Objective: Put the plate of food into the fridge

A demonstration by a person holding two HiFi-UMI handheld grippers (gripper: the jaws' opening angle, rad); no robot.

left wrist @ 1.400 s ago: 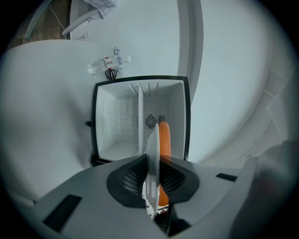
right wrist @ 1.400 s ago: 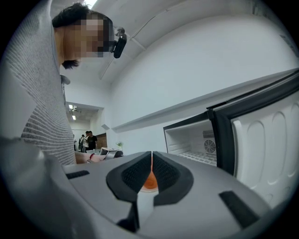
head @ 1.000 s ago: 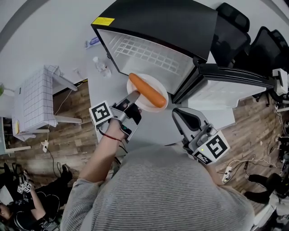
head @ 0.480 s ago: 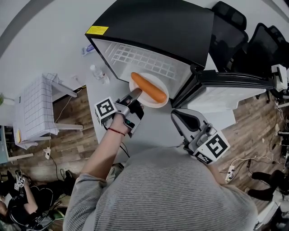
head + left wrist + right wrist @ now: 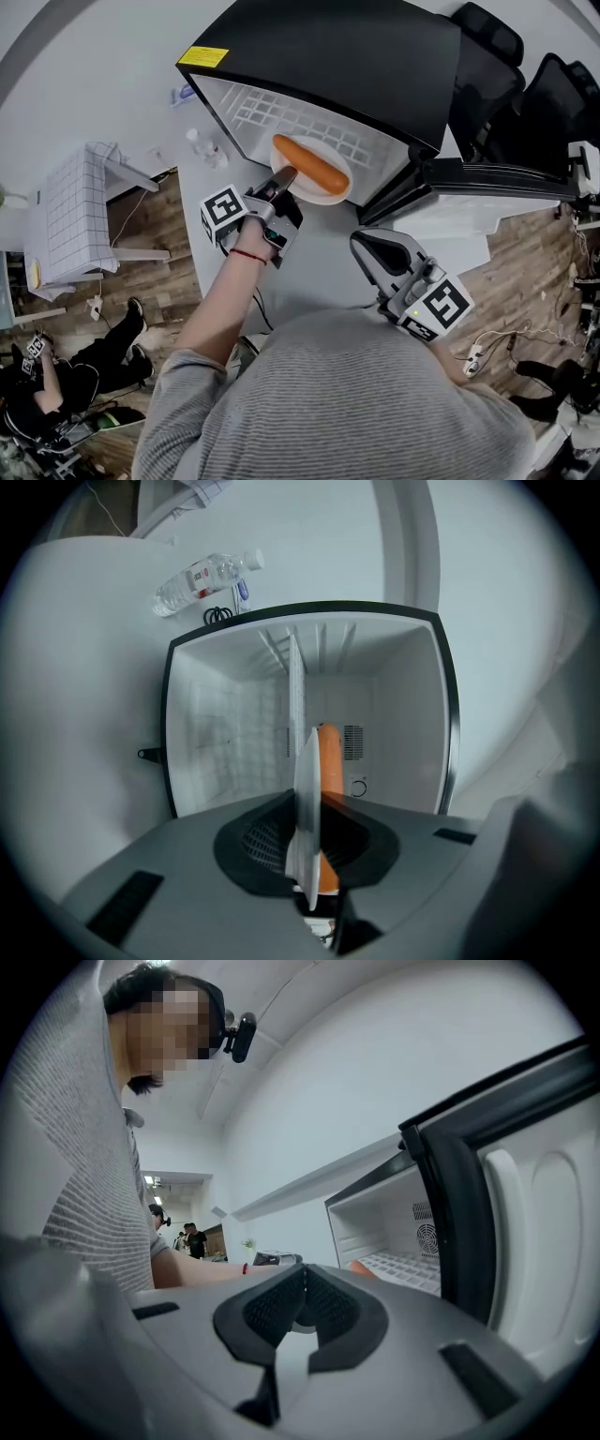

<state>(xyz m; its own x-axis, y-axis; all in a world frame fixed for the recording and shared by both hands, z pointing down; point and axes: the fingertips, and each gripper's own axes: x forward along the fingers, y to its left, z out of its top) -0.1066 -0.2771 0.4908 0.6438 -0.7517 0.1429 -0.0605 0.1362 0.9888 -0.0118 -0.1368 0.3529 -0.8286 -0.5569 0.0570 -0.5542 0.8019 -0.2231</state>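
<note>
A white plate carries a long orange piece of food. It hangs at the mouth of the open black fridge, just over the front of the white wire shelf. My left gripper is shut on the plate's near rim. In the left gripper view the plate stands edge-on between the jaws, with the orange food beside it and the fridge's white inside straight ahead. My right gripper hangs back near my body, jaws together and holding nothing.
The fridge door stands open to the right. A water bottle lies on the grey top left of the fridge. A white gridded stand is at the left, black chairs at the far right, and a person sits on the floor.
My left gripper has carried the plate forward, from in front of the fridge up to its opening. The right gripper has hardly moved.
</note>
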